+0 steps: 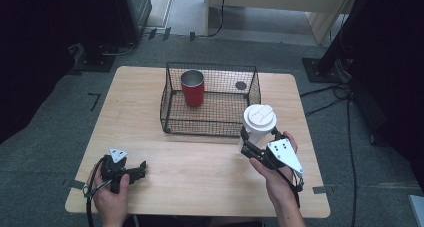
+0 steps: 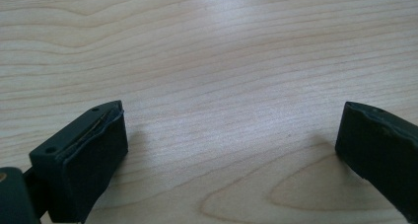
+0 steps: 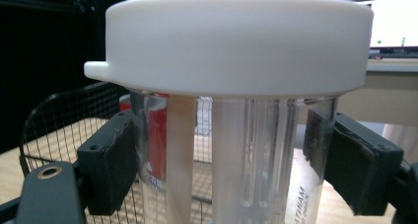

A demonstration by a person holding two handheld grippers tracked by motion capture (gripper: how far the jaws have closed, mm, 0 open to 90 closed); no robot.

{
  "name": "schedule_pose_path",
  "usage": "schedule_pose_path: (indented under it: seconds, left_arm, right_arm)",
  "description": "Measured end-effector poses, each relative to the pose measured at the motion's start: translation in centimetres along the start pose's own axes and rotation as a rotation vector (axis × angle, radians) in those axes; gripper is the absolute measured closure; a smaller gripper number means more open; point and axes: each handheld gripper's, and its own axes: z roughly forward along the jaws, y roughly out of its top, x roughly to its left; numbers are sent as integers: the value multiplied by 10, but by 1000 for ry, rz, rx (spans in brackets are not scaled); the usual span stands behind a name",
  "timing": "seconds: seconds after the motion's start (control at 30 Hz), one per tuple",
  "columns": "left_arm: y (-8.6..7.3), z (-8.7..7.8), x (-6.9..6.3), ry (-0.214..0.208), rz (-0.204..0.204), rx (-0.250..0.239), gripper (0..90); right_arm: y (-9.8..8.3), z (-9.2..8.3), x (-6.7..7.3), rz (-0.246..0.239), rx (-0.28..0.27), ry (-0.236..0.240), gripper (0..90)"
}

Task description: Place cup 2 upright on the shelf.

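- Spanning most of the high view, the wooden table (image 1: 150,117) carries everything, its near half bare so both hands have room to work.
- Sitting toward the far edge, the wire basket (image 1: 210,99) is open at the top, probably so cups can be lowered straight in.
- Standing upright in the basket's far-left corner, the red cup (image 1: 192,88) leaves the right side free.
- Hanging just off the basket's near-right corner, the clear tumbler (image 1: 257,124) with its white lid (image 3: 236,41) is upright, likely headed for that free space.
- Gripping below the lid, the right gripper (image 1: 259,143) has its jaws clamped on the tumbler's wall.
- Resting near the near-left corner, the left gripper (image 1: 142,168) has its jaws apart over bare wood, idle.
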Motion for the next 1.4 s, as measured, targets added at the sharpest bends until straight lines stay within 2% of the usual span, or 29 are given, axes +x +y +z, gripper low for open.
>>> schedule_pose_path:
  seconds: [0.17, 0.43, 0.67, 1.03, 1.4]
  left_arm:
    - [0, 0, 0, 0, 0, 0, 0]
    - [0, 0, 0, 0, 0, 0, 0]
    - [0, 0, 0, 0, 0, 0, 0]
    - [0, 0, 0, -1, 0, 3, 0]
    - [0, 0, 0, -1, 0, 3, 0]
  right_arm:
    - [7, 2, 6, -34, -43, 10, 162]
    - [19, 11, 18, -39, -96, 37, 161]
    - [26, 21, 27, -36, -112, 49, 161]
    - [44, 43, 42, -37, -149, 67, 162]
    - [57, 72, 56, -29, -175, 72, 162]
